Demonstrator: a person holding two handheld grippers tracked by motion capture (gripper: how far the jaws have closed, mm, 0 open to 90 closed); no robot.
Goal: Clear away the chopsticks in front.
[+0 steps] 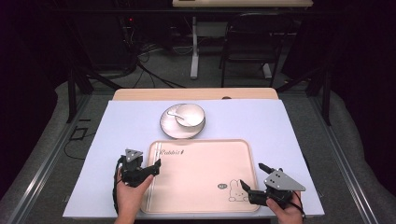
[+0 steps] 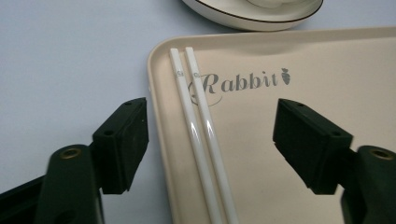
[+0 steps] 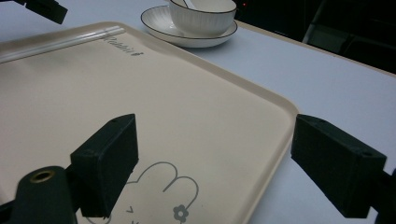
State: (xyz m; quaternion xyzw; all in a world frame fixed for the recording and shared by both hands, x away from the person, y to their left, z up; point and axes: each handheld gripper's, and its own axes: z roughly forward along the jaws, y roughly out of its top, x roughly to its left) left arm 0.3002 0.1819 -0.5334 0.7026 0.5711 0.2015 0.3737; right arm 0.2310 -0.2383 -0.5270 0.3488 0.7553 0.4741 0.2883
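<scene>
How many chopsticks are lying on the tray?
2. Both white chopsticks lie side by side, touching, along the left edge of the beige tray, next to the printed word Rabbit, between the open jaws of the left gripper.

The high view looks forward and down from above the person's side of the worktop [image 1: 140, 121], taking in the whole cream tray [image 1: 201, 186] at lower centre and the bowl on its saucer [image 1: 183, 121] above it; the left gripper view sits low and close over the tray's upper left corner [image 2: 156, 51], facing the white chopsticks [image 2: 201, 135] and the saucer's rim at the top of the frame; the right gripper view skims low across the tray [image 3: 140, 93] from its rabbit drawing [image 3: 168, 196] toward the bowl [image 3: 203, 16] at upper centre; all three views share the tray and the saucer.
</scene>
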